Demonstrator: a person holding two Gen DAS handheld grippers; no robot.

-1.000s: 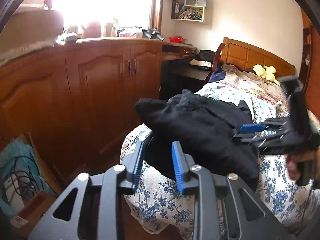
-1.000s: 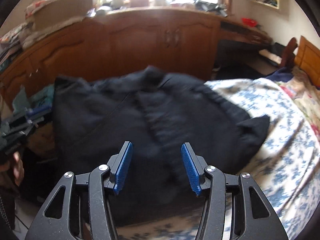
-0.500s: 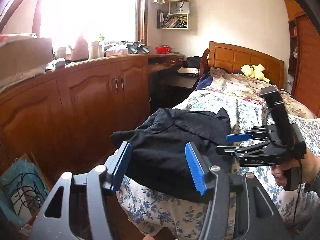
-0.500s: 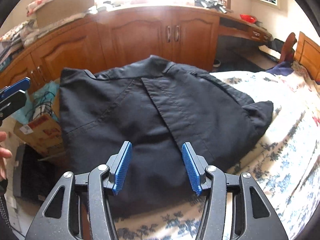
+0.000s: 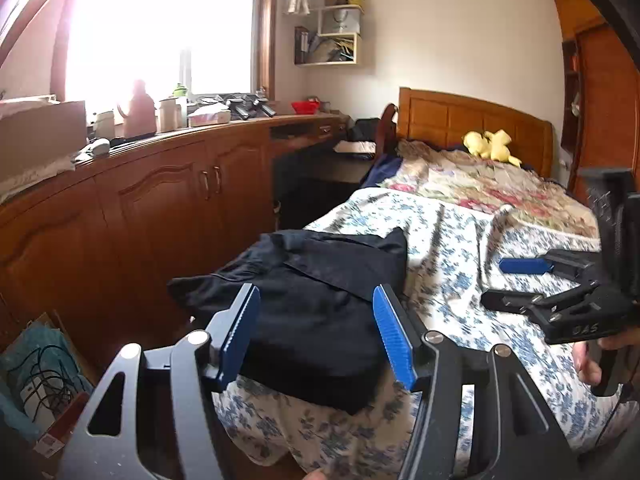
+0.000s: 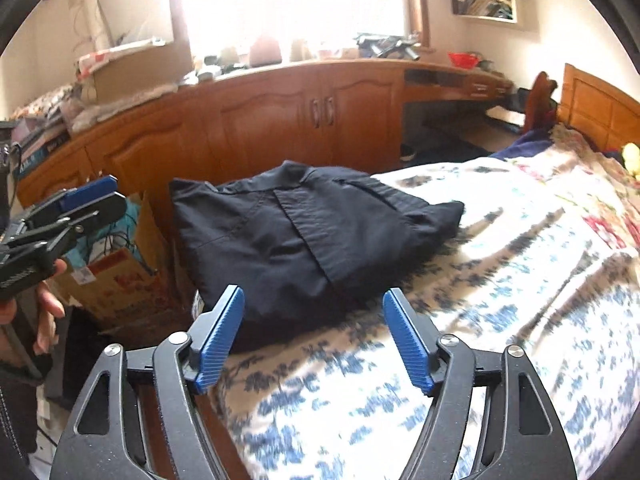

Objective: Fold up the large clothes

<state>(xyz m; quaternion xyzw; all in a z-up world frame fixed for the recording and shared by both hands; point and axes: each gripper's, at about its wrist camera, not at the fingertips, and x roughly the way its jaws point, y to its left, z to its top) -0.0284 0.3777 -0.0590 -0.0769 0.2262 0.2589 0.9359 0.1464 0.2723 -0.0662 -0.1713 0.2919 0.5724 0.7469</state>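
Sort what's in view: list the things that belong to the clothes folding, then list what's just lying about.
Part of the job:
- dark garment, folded on the bed corner
- floral bedspread under it
- left gripper and right gripper, both open, nothing between the fingers

Just lying about:
- yellow plush toy
- red bowl on the counter
- cardboard box on the floor
- wall shelf

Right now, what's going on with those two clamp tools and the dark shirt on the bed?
A person holds a two-finger gripper in each hand and is folding clothes. The dark shirt lies folded at the corner of the floral bedspread, by the wooden cabinets. Neither gripper holds it: the left gripper and right gripper hover short of it, and their jaws have just been opening, with nothing between them.
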